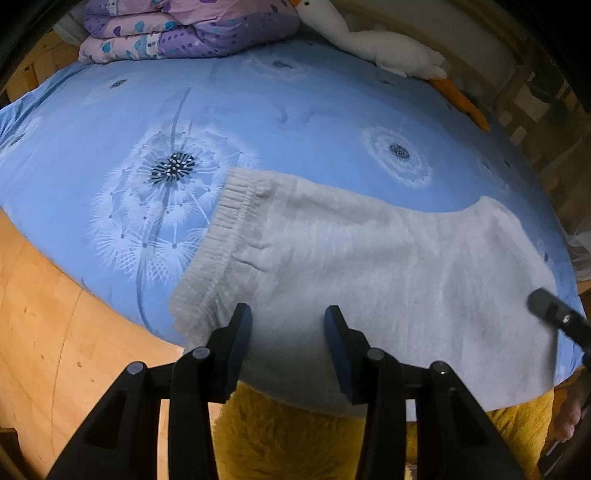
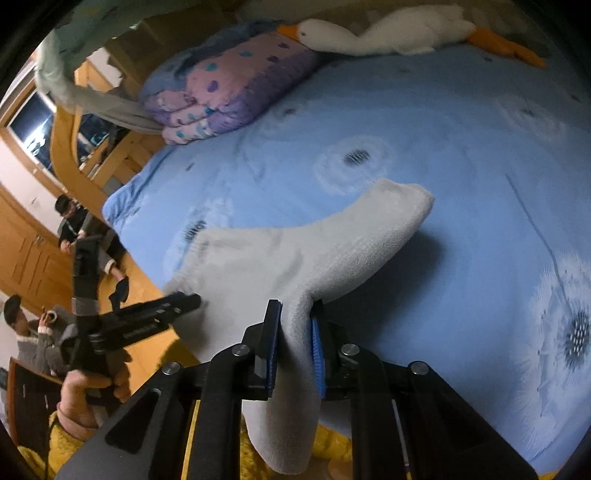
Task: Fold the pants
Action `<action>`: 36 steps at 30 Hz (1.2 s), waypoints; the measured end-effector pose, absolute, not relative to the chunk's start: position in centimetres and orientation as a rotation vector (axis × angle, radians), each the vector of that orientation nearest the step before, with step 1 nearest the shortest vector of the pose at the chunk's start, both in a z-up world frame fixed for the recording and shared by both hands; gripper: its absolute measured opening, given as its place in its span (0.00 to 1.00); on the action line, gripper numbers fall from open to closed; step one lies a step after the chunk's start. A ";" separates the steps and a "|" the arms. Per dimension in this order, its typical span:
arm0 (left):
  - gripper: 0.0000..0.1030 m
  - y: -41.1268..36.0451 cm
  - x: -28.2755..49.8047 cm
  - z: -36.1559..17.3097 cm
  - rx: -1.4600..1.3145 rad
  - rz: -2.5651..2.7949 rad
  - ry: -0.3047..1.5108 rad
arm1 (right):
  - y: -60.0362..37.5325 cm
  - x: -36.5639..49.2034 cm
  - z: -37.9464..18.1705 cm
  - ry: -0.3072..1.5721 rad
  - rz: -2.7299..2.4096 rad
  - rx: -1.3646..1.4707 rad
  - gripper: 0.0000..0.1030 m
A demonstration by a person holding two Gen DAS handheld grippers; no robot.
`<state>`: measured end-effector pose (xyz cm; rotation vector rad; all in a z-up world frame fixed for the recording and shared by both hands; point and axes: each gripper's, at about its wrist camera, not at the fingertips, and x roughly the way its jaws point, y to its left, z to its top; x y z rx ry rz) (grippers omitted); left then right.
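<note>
Light grey fleece pants (image 1: 369, 266) lie on the blue bed sheet (image 1: 295, 110), the ribbed waistband (image 1: 218, 236) to the left near the bed's front edge. My left gripper (image 1: 288, 325) is open, its fingers spread just above the fabric by the waistband; it also shows in the right wrist view (image 2: 192, 301) at the pants' left side. My right gripper (image 2: 297, 325) is shut on a bunched fold of the pants (image 2: 303, 258), lifting it off the bed, with fabric hanging down below the fingers. One right finger shows in the left wrist view (image 1: 554, 310).
A folded purple quilt (image 1: 184, 29) and a white plush goose (image 1: 388, 48) lie at the far side of the bed. A wooden floor (image 1: 44, 314) is to the left. Two people (image 2: 74, 229) sit by wooden cabinets.
</note>
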<state>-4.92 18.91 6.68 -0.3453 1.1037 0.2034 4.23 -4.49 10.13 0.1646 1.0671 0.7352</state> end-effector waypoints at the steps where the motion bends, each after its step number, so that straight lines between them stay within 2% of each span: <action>1: 0.42 19.0 -5.0 6.8 -0.349 0.205 1.102 | -4.2 4.3 10.5 1.059 0.746 0.160 0.15; 18: 0.42 21.8 -6.2 8.3 -0.416 0.226 1.057 | 4.6 4.6 16.2 0.974 0.952 0.068 0.11; 27: 0.42 24.2 -8.3 10.2 -0.439 0.298 0.990 | 10.4 4.8 15.4 1.023 1.031 0.065 0.11; 36: 0.42 27.9 -10.0 8.6 -0.484 0.376 1.004 | 17.3 4.8 12.5 1.084 1.049 0.014 0.09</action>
